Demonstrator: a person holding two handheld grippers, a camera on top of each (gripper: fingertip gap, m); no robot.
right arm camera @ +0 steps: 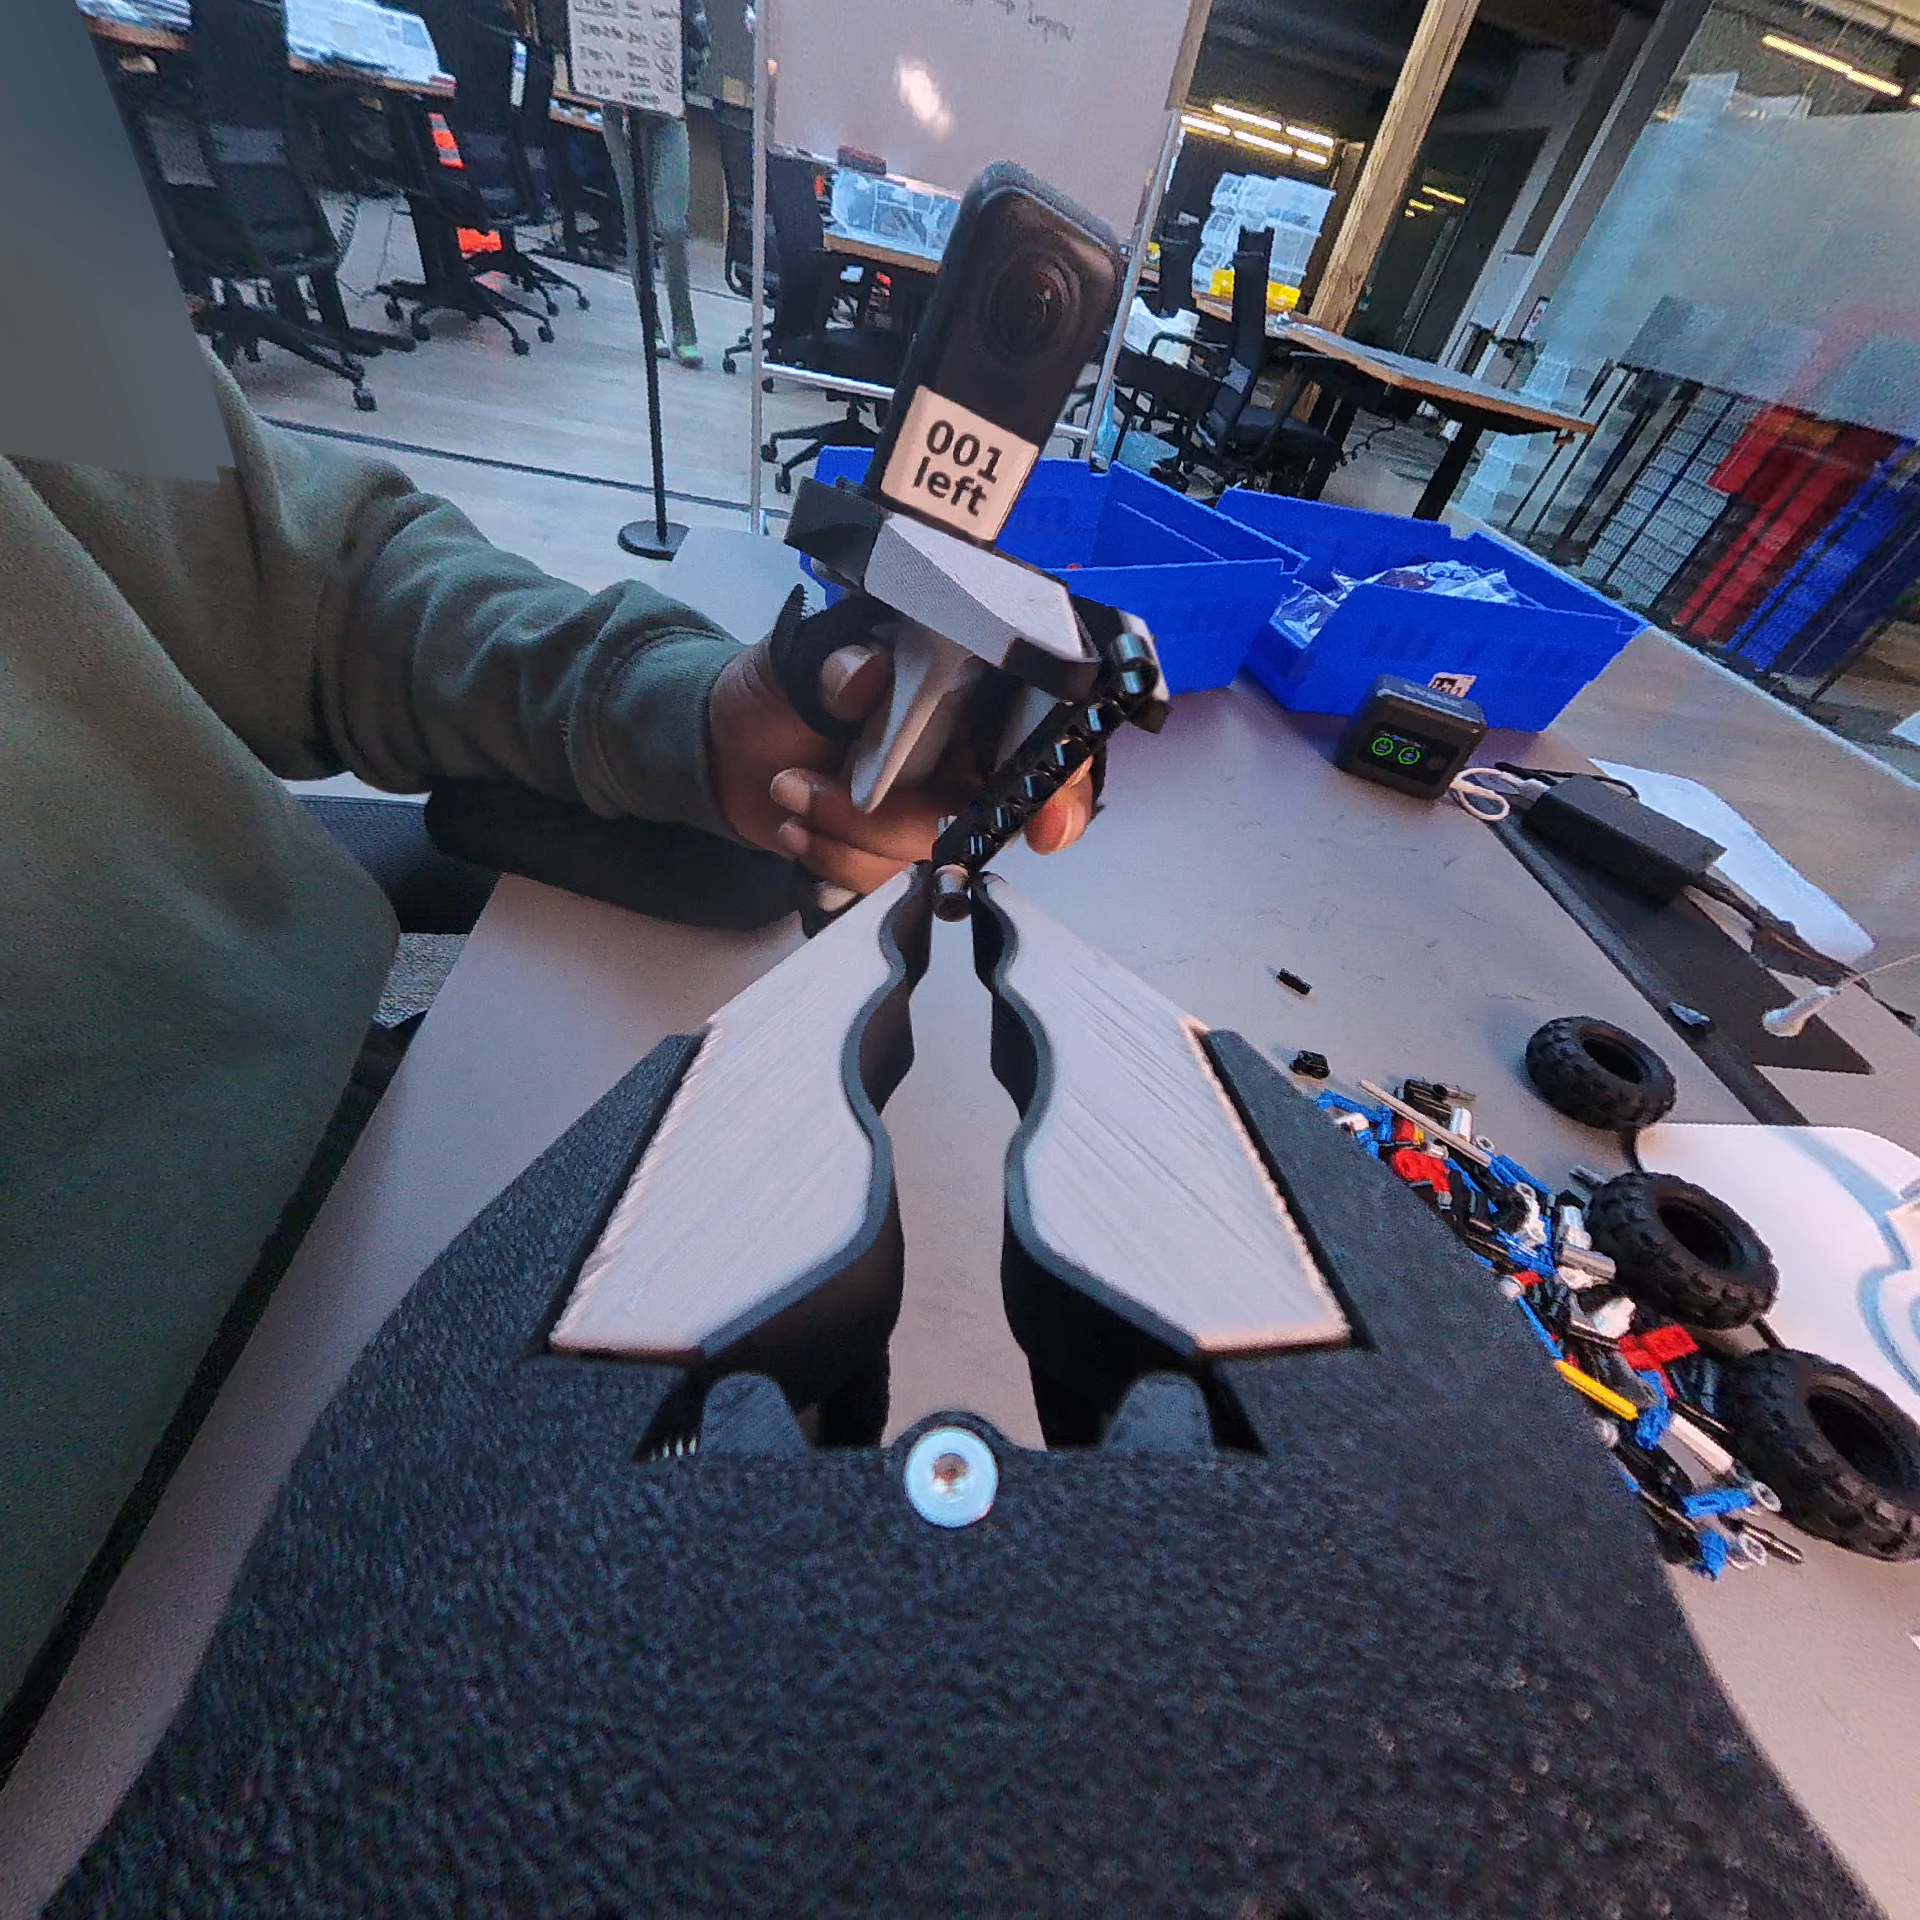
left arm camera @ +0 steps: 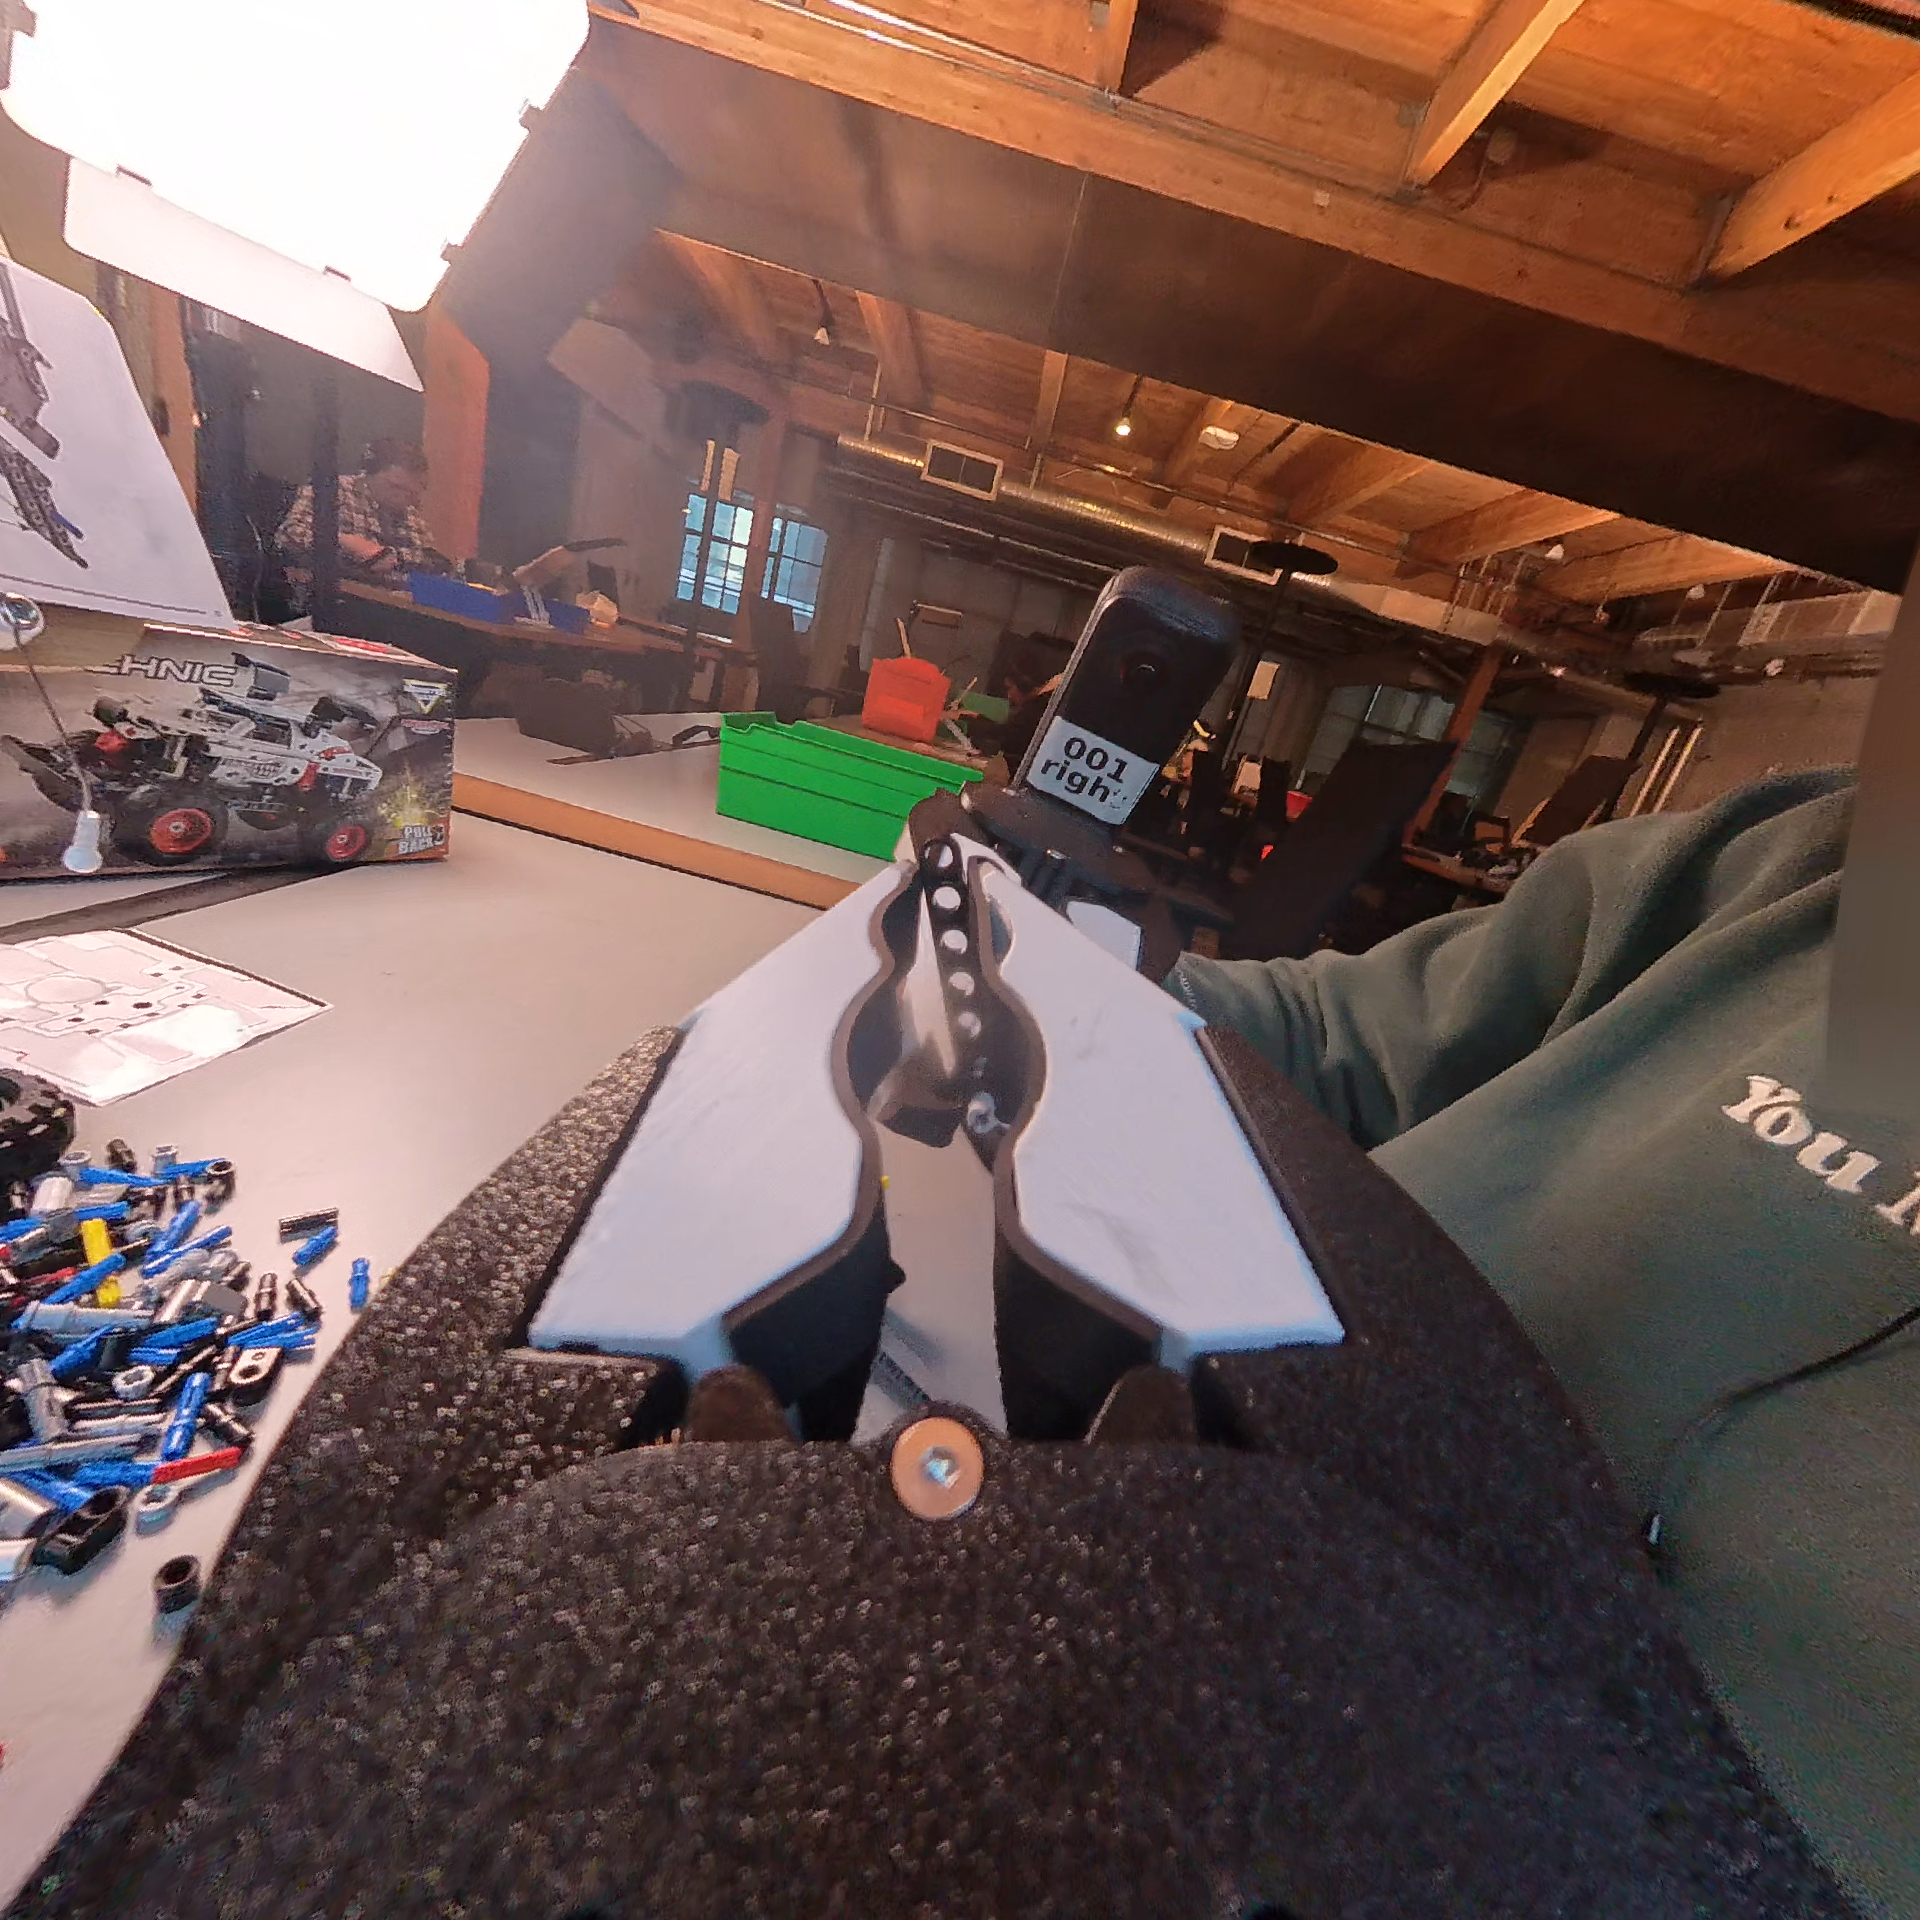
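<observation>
Black plastic perforated beam (left arm camera: 951,966), long and narrow with a row of round holes, sits clamped between the left gripper's (left arm camera: 940,883) nearly closed jaws, its long axis running forward along the fingers and past their tips. In the right wrist view the beam slants down toward the right gripper (right arm camera: 951,894), whose jaws pinch a small grey pin (right arm camera: 948,896) at the beam's lower end. Beneath lies the grey bench (right arm camera: 1299,862); loose blue and black pieces (left arm camera: 125,1340) and black rubber tyres (right arm camera: 1600,1070) lie well apart.
</observation>
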